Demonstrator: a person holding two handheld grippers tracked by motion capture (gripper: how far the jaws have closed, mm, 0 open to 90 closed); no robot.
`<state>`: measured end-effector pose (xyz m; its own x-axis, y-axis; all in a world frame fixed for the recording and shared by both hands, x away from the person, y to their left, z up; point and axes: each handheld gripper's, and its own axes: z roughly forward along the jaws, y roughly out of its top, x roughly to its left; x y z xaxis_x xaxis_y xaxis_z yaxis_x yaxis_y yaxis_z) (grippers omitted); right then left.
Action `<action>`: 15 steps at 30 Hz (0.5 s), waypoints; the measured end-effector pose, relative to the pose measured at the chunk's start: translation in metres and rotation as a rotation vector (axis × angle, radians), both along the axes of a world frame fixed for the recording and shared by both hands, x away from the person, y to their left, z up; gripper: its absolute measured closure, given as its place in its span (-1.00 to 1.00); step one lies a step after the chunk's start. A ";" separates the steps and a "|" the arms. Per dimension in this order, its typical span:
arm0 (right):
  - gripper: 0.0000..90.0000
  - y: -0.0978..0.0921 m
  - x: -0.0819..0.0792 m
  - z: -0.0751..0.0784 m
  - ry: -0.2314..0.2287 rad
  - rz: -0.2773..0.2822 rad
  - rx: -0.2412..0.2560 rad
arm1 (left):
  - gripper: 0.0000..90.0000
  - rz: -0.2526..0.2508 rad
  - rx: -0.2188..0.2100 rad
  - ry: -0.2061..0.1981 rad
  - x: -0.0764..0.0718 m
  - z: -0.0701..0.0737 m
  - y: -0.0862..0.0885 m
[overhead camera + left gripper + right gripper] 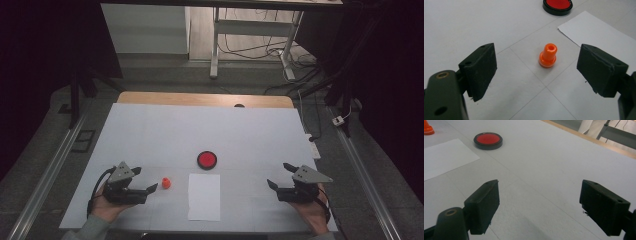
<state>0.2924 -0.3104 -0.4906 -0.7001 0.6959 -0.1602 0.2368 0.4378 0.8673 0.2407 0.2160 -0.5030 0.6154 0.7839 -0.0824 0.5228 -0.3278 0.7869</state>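
Note:
A small orange stamp-like knob [166, 183] stands upright on the white table top [150, 130], just right of my left gripper [144, 179]. In the left gripper view the knob [548, 55] stands a little ahead of the open gripper [546, 72], its jaws spread wide and empty. A round red pad in a black rim [206, 159] lies near the table's middle, above a white paper sheet [204, 196]. My right gripper [281, 175] rests open at the right, nothing between its jaws [541, 207]; the red pad [488, 140] and the sheet [444, 157] lie far ahead of it.
The white table top ends at a wooden strip [205, 99] at the back. Beyond it stand a desk frame [250, 35] and floor cables [310, 85]. Metal rails [45, 175] run along both sides of the table.

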 end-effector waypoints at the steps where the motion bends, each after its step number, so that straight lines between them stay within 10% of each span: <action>1: -0.59 0.000 0.000 0.000 -0.002 0.001 -0.004 | -0.63 -0.003 -0.005 -0.001 0.001 0.000 0.001; 15: -0.52 0.000 -0.002 0.001 -0.027 0.017 0.022 | -0.63 -0.001 -0.016 -0.010 0.001 0.005 0.001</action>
